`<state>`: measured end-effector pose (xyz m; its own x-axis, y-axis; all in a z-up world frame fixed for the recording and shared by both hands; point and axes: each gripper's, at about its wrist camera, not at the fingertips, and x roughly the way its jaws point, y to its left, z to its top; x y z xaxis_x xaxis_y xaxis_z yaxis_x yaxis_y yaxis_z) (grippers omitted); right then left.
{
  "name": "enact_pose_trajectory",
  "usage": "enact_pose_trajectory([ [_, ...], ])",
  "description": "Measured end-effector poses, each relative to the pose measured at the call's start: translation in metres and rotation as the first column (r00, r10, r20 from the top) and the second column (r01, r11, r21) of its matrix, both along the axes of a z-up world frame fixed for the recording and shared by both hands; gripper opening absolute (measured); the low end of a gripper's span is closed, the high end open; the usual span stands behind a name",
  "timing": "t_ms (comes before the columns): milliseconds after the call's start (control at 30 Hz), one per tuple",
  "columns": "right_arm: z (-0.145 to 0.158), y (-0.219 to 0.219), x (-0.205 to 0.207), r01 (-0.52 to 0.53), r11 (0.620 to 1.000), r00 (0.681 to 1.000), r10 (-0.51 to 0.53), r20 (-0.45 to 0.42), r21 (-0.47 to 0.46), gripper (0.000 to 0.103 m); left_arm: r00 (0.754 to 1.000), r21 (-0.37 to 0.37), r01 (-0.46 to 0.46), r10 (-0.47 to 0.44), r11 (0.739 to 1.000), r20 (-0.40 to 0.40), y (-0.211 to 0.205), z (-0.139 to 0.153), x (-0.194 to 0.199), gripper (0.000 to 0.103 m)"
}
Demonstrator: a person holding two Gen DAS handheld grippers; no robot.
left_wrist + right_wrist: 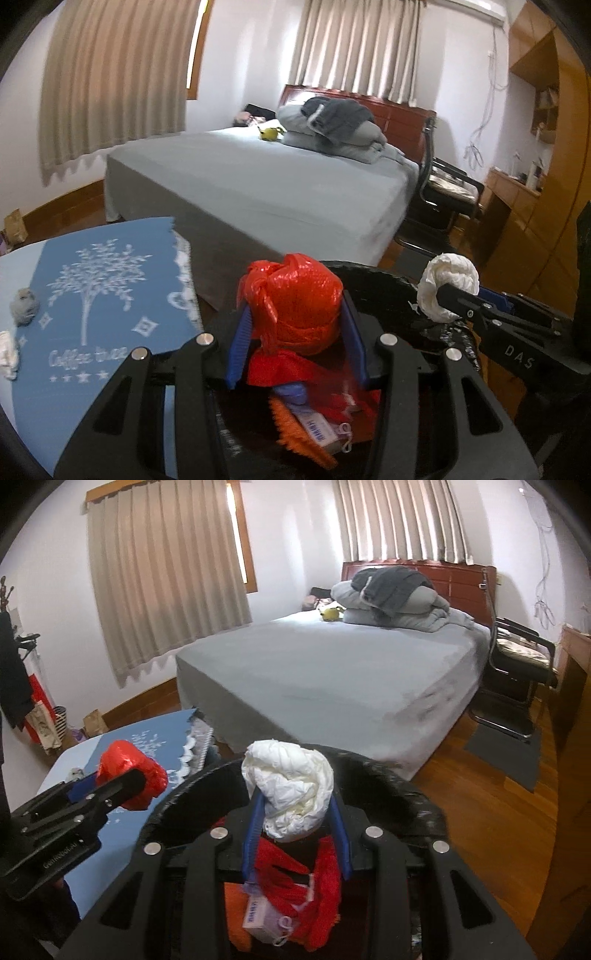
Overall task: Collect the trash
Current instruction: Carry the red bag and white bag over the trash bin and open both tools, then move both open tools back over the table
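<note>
Left claw (295, 325) clenched on red bag wad (293, 295), right claw (295, 808) on white tissue wad (290, 786), both over bin (388, 775) already holding scraps; gray wad (24, 311), white scrap (8, 354) left on table (14, 266).

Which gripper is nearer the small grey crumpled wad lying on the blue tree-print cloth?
Left. The left gripper, shut on a red plastic bag ball, sits beside the cloth holding the grey crumpled wad. The right gripper, clamping white crumpled paper, hangs over the black bin, farther away.
</note>
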<state>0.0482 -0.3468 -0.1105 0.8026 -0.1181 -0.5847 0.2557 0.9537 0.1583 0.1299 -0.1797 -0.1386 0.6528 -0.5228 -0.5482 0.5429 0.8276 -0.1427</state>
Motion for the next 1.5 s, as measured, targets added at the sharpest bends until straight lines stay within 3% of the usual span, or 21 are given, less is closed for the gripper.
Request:
enact_pose_trajectory([
  [100, -0.002, -0.011, -0.003, 0.017, 1.000, 1.000, -0.017, -0.005, -0.001, 0.035, 1.000, 0.004, 0.025, -0.025, 1.000, -0.006, -0.011, -0.004, -0.001, 0.044],
  [167, -0.004, -0.016, -0.006, 0.036, 0.999, 0.999, -0.036, -0.012, -0.003, 0.038, 0.999, 0.006, 0.041, -0.041, 0.999, -0.017, -0.017, -0.007, -0.001, 0.053],
  [333, -0.010, -0.026, -0.012, 0.068, 0.998, 0.998, -0.069, -0.013, -0.013, 0.066, 0.997, -0.035, 0.065, -0.066, 0.997, -0.046, -0.013, -0.006, 0.001, 0.070],
  [433, -0.010, -0.029, -0.014, 0.087, 0.996, 0.996, -0.087, -0.006, -0.017, 0.083, 0.998, -0.044, 0.048, -0.050, 0.998, -0.048, -0.005, -0.004, 0.002, 0.075],
  [600, -0.008, -0.028, -0.014, 0.093, 0.996, 0.996, -0.093, 0.009, -0.018, 0.096, 1.000, -0.028, -0.019, 0.018, 0.999, -0.022, 0.015, 0.001, 0.007, 0.080],
  [867, -0.007, -0.003, -0.003, 0.040, 0.999, 0.999, -0.040, 0.007, -0.015, 0.097, 0.987, 0.001, -0.162, 0.162, 0.987, 0.020, 0.070, 0.008, 0.014, 0.091],
  [1033, -0.008, 0.022, 0.012, -0.018, 1.000, 1.000, 0.018, 0.004, -0.013, 0.097, 0.968, 0.030, -0.251, 0.251, 0.967, 0.019, 0.108, 0.004, 0.021, 0.091],
  [1500, -0.010, 0.131, 0.078, -0.233, 0.972, 0.972, 0.233, 0.021, -0.004, 0.097, 0.870, 0.094, -0.492, 0.491, 0.865, 0.033, 0.227, -0.008, 0.027, 0.091],
])
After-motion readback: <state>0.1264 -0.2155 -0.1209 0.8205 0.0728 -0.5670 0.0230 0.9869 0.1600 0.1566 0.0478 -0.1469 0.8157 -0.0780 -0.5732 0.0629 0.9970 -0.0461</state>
